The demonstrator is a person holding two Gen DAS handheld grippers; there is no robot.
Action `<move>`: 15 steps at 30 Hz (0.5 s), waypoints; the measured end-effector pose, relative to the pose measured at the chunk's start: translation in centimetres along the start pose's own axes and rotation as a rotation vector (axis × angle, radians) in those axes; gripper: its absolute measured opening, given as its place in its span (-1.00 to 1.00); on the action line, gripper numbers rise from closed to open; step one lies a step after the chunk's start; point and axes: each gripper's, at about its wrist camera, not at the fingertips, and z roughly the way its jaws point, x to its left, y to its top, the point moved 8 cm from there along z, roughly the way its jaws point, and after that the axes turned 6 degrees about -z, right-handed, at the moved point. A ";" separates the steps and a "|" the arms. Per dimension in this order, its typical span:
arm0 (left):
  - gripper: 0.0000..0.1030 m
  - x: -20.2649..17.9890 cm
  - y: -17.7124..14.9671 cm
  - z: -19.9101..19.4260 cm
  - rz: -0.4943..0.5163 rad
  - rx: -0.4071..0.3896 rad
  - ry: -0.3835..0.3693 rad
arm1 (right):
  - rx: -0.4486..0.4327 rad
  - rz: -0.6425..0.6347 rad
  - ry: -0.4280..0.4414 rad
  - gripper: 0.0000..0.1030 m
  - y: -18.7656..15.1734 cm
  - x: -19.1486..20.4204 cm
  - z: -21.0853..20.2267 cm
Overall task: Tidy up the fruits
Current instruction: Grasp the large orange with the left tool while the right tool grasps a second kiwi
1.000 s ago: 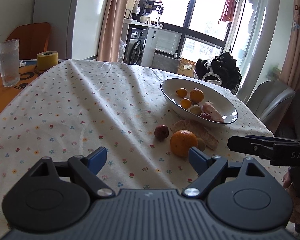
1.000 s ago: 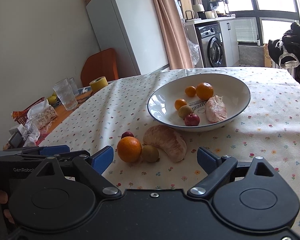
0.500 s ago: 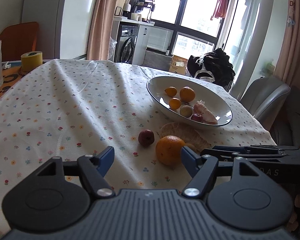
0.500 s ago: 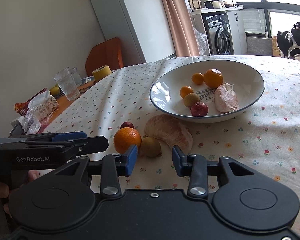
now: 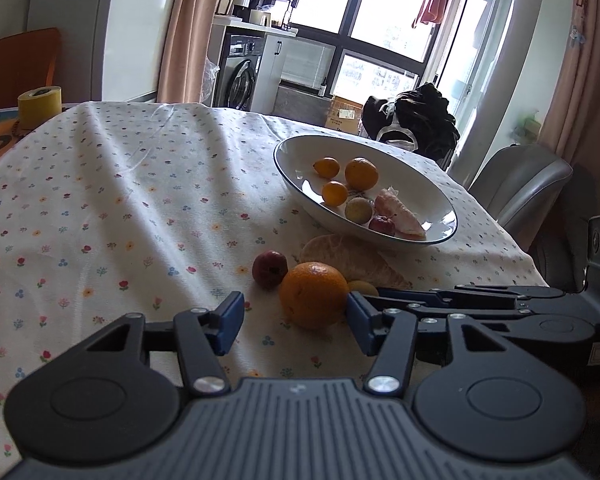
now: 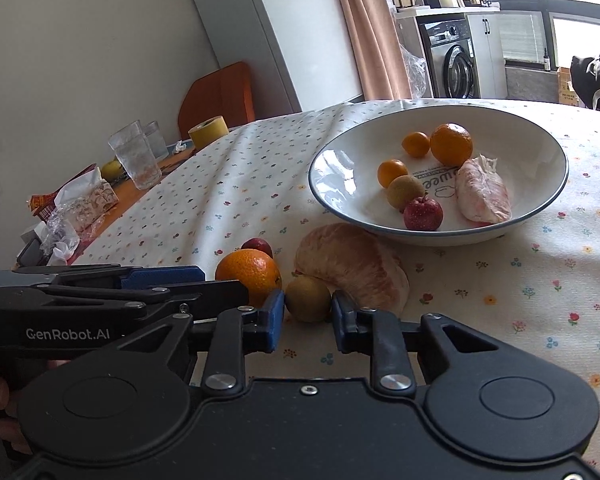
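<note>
On the flowered tablecloth in front of the white bowl (image 5: 286, 170) (image 6: 556, 196) lie an orange (image 5: 314, 294) (image 6: 248, 272), a small red fruit (image 5: 270, 269) (image 6: 257, 246), a peeled pomelo piece (image 5: 352, 258) (image 6: 352, 264) and a brown kiwi-like fruit (image 6: 308, 298). My left gripper (image 5: 296, 320) is open around the orange; its right pad touches the fruit, its left pad stands apart. My right gripper (image 6: 308, 320) has narrowed onto the brown fruit, pads against both of its sides, with the fruit resting on the cloth. The bowl holds several small fruits and a pomelo segment (image 6: 484, 192).
At the table's far left stand two glasses (image 6: 134, 156), a yellow tape roll (image 5: 40, 106) (image 6: 209, 130) and snack packets (image 6: 76, 208). An orange chair (image 6: 220, 92) is behind them. A grey chair (image 5: 528, 184) sits past the right table edge.
Both grippers moved in low toward the fruits in front of the bowl. The right gripper went from wide open to closed onto the brown fruit. The left jaws narrowed around the orange.
</note>
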 end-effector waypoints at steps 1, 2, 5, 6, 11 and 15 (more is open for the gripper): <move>0.07 -0.1 0.1 0.2 -0.001 0.002 -0.001 | -0.001 0.011 0.009 -0.53 0.0 -0.2 -0.1; 0.08 -0.2 0.1 0.3 -0.003 0.004 -0.003 | -0.002 0.019 0.013 -0.54 0.0 -0.3 -0.2; 0.07 -0.5 0.2 0.6 0.001 0.007 -0.002 | -0.005 0.027 0.012 -0.54 0.0 -0.8 -0.6; 0.07 -0.6 0.2 0.7 0.000 0.008 -0.002 | -0.006 0.035 0.019 -0.54 0.0 -0.9 -0.8; 0.07 -1.1 0.2 1.0 0.011 0.012 0.006 | -0.036 0.028 0.008 -0.54 0.3 -1.3 -2.3; 0.07 -1.8 -0.1 1.7 0.022 0.025 0.012 | -0.053 0.031 0.000 -0.54 0.4 -1.8 -3.1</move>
